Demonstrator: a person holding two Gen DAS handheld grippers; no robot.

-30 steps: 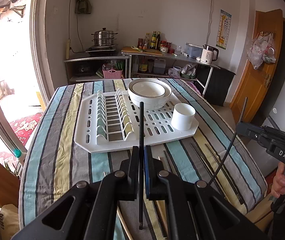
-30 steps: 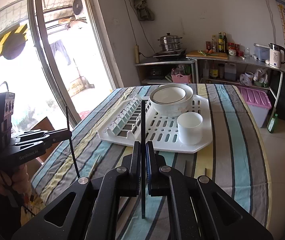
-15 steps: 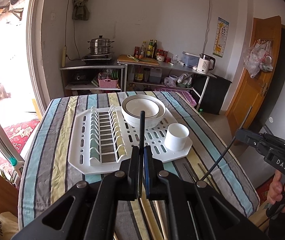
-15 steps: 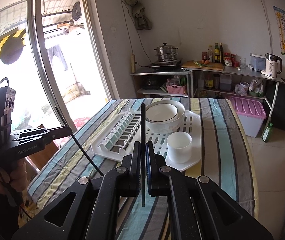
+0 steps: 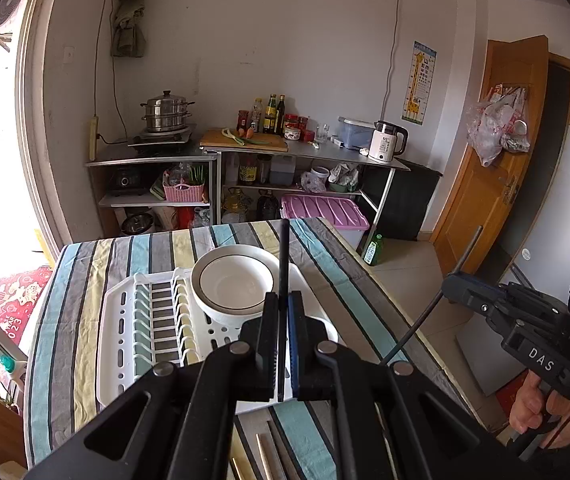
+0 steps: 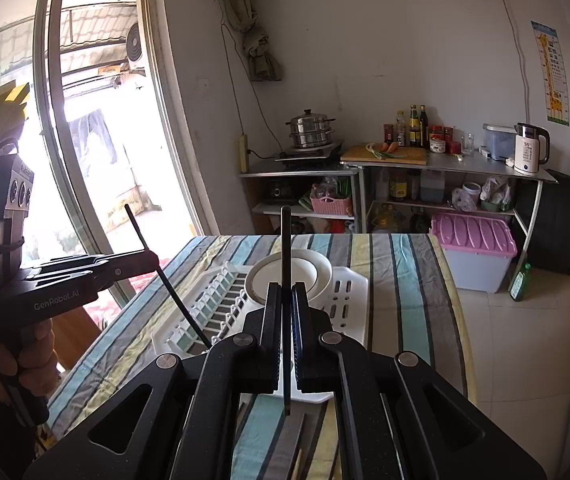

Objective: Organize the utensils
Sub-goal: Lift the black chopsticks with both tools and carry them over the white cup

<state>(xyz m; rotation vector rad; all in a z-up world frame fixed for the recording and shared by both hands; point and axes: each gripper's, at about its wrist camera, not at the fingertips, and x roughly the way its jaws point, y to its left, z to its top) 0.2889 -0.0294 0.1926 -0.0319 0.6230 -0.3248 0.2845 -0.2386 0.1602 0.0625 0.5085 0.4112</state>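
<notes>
1 rack (image 5: pixel 125 344), 1 bowl (image 5: pixel 233 284), 2 held chopsticks (image 5: pixel 284 256)

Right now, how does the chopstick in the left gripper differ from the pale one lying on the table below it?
The black chopstick stands upright, clamped between the left gripper's fingers and held off the table. The pale chopstick lies flat on the striped tablecloth with nothing gripping it. One is black, the other light wood. Both are slim, straight sticks, and neither is in the dish rack.
</notes>
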